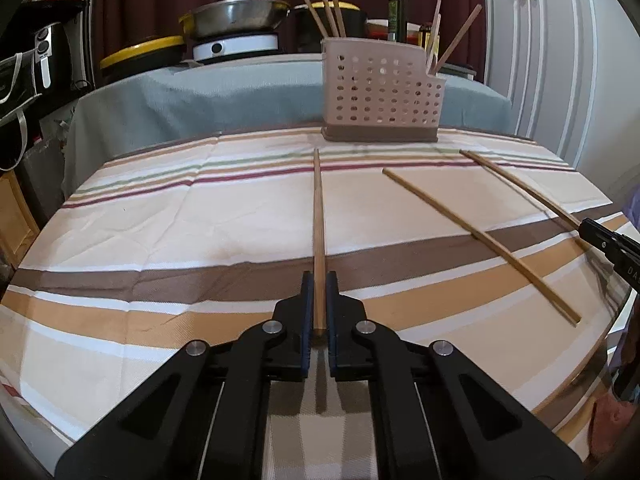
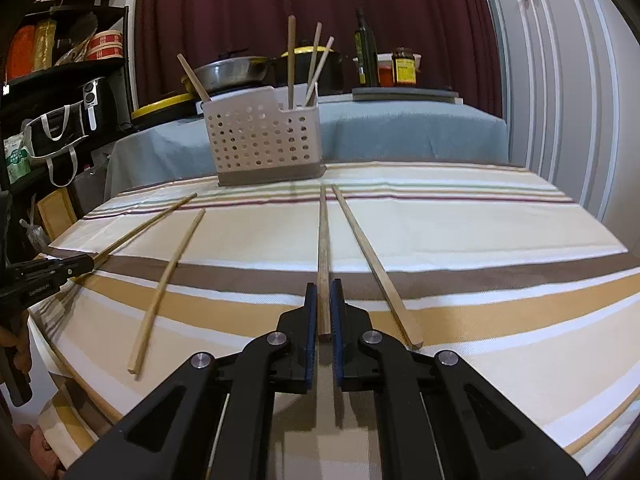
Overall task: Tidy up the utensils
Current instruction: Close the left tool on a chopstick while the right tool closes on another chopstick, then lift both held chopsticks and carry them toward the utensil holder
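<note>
On the left, our left gripper (image 1: pixel 319 280) has its blue pads drawn in narrow around the thick end of a wooden chopstick (image 1: pixel 319 216), which runs straight ahead over the striped tablecloth (image 1: pixel 160 208) toward the perforated utensil holder (image 1: pixel 382 96). That holder stands upright at the far edge of the cloth, with several chopsticks (image 1: pixel 326 4) already leaning out of its top (three in the left compartment, a few more at the right end).

Moving right, a loose chopstick (image 1: pixel 480 240) lies diagonally on the cloth between the two grippers.

Further right, our right gripper (image 2: pixel 324 286) is likewise closed down narrow on a second chopstick (image 2: pixel 323 240), its tip pointing at the holder's base. Just beside it, to its right, another chopstick (image 2: pixel 372 260) rests flat on the cloth, near but apart from the held one.

Beyond the table we see a pan (image 1: pixel 240 14) on a burner and a dark bottle (image 2: pixel 366 54).
</note>
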A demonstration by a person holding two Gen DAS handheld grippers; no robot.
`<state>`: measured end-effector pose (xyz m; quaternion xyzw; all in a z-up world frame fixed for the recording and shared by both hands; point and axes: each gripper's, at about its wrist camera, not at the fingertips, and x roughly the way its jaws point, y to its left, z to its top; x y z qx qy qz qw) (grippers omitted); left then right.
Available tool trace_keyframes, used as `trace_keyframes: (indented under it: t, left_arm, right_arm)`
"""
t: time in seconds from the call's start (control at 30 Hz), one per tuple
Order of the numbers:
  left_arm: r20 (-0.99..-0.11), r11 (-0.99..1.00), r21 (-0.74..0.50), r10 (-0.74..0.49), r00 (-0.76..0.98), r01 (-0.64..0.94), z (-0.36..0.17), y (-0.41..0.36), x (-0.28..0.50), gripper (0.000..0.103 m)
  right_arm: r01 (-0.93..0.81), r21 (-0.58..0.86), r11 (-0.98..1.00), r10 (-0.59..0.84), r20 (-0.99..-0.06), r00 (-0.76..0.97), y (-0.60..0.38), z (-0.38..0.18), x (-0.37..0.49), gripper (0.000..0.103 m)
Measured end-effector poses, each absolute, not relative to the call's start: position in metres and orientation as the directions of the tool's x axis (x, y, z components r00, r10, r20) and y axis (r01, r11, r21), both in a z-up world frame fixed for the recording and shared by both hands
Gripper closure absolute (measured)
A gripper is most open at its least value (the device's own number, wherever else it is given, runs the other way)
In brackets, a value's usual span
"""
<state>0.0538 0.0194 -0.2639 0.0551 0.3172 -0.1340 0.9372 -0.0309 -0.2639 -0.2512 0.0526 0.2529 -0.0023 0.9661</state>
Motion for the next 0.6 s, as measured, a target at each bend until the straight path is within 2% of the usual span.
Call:
trace_keyframes:
  t: [0.6]
  left_arm:
    - [-0.498,0.97,0.026,-0.198,0.844,0.243,-0.195,0.02,0.037,0.097]
  right_arm:
    - [0.023,0.082,0.996,0.006,-0.34,0.94,-0.261,-0.178,-0.046,0.096]
